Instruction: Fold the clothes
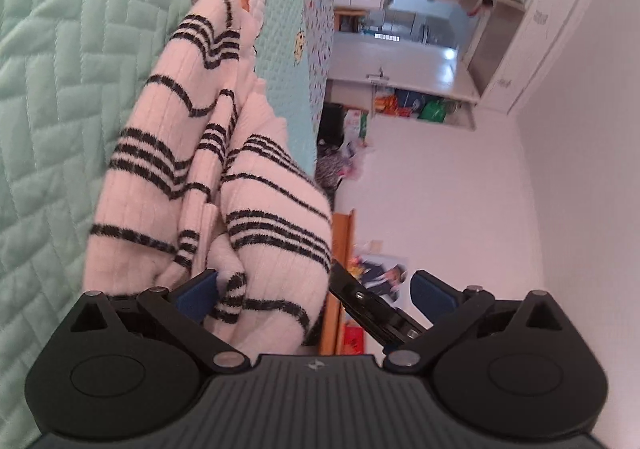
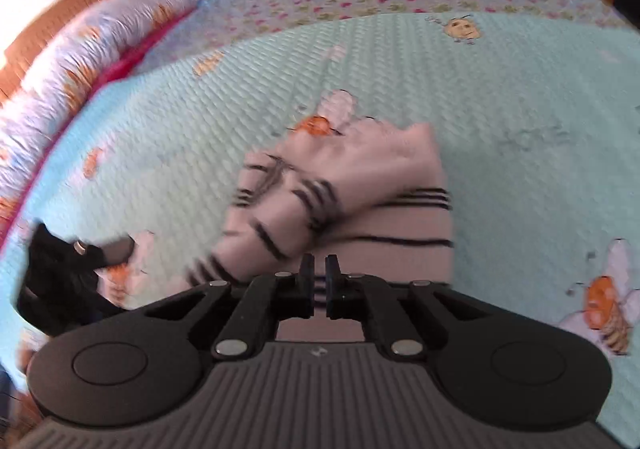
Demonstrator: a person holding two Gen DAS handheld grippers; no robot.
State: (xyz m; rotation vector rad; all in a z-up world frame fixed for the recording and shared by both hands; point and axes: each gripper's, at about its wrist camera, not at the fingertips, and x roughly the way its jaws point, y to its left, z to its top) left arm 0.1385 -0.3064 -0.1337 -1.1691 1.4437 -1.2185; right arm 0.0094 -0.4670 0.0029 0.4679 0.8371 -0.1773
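Left wrist view: quilt point(image 1: 60, 89) at left, sweater point(image 1: 208, 177) in the middle, the room's wall at right.
Sweater: white with black stripes, bunched in folds on the mint quilt.
Left gripper point(image 1: 316, 295): jaws spread wide; folds of the sweater lay against the left blue pad, nothing clamped.
Right gripper point(image 1: 372, 309): seen between those jaws.
Right wrist view: pillows point(image 2: 80, 61) at left, sweater point(image 2: 340, 201) central, blurred.
Right gripper point(image 2: 319, 273): jaws nearly together, pinching a striped edge of the sweater.
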